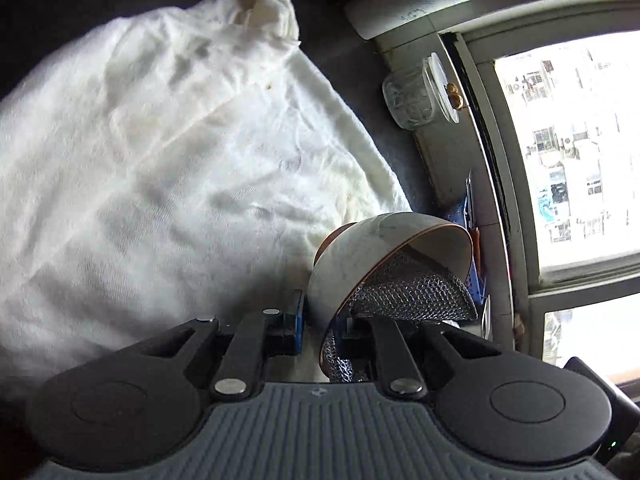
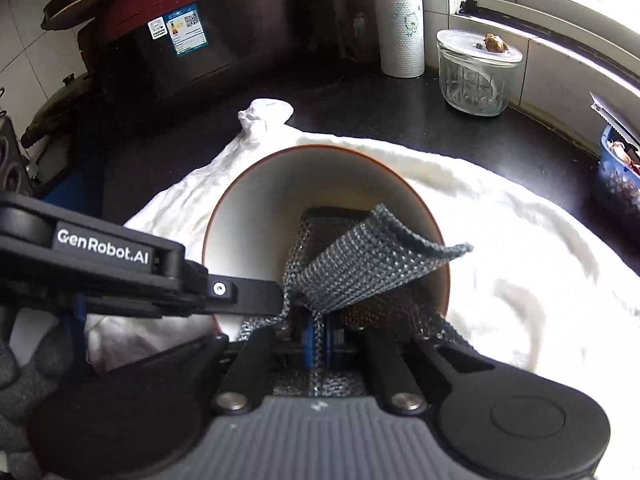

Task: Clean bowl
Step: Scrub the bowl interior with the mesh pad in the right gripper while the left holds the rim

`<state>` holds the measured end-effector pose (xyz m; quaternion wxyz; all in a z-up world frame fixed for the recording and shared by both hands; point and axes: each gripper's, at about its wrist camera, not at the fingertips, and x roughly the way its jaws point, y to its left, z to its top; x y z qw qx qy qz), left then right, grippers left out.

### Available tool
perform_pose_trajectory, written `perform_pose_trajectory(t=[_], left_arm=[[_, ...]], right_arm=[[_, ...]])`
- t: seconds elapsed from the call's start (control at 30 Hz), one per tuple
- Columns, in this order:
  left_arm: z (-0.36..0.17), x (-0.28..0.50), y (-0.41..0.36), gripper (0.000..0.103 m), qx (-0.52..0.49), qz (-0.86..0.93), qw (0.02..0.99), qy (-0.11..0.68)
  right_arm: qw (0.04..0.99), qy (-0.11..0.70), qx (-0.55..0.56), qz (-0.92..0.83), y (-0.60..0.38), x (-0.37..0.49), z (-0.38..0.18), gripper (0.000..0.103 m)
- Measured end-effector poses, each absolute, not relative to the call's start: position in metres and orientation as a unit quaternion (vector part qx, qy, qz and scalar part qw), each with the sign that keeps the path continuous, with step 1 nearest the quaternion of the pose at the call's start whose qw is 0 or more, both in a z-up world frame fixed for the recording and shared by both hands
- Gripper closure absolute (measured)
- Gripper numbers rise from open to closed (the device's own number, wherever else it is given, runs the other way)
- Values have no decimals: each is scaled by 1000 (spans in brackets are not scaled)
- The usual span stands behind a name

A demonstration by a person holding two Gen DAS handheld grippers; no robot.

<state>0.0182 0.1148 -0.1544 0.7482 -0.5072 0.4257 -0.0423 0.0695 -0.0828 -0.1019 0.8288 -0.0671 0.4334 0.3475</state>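
Observation:
A white bowl (image 1: 360,248) with a brown rim is tipped on its side over a white towel (image 1: 160,160). My left gripper (image 1: 320,316) is shut on the bowl's rim, one pad outside the wall and one inside. In the right wrist view the bowl (image 2: 260,220) opens toward me, and the left gripper (image 2: 276,294) reaches in from the left to its near rim. My right gripper (image 2: 319,336) is shut on a grey mesh scrubbing cloth (image 2: 360,264). The cloth (image 1: 412,288) folds into the bowl and lies against its inner wall.
The towel (image 2: 520,260) covers a dark counter. A lidded glass jar (image 2: 476,76) and a paper towel roll (image 2: 400,20) stand at the back by the window sill. A blue container (image 2: 616,172) sits at the right edge. A dark cooker (image 2: 180,48) fills the back left.

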Motion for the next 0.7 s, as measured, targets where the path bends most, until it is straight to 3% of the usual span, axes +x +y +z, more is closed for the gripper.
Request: perform_pose_trajectory(t=[0.13, 0.3, 0.4, 0.43, 0.5, 0.57, 0.7], left_arm=[[-161, 24, 112, 89, -499, -63, 735, 454], [-95, 40, 73, 84, -170, -50, 867, 465], [-69, 46, 53, 81, -40, -65, 897, 436], [-67, 47, 49, 82, -14, -73, 900, 429], [-65, 48, 42, 96, 29, -88, 904, 417], [-69, 47, 49, 95, -7, -90, 903, 421], [-94, 37, 77, 93, -178, -91, 890, 411]], right_arm=[[828, 435, -80, 345, -81, 68, -100, 95], [831, 408, -152, 346, -76, 57, -105, 98], [831, 392, -184, 350, -71, 50, -107, 98], [830, 386, -194, 352, -69, 48, -107, 98], [830, 379, -205, 353, -67, 45, -107, 98], [837, 369, -215, 342, -69, 44, -107, 98], [853, 358, -207, 318, -78, 49, -102, 98]])
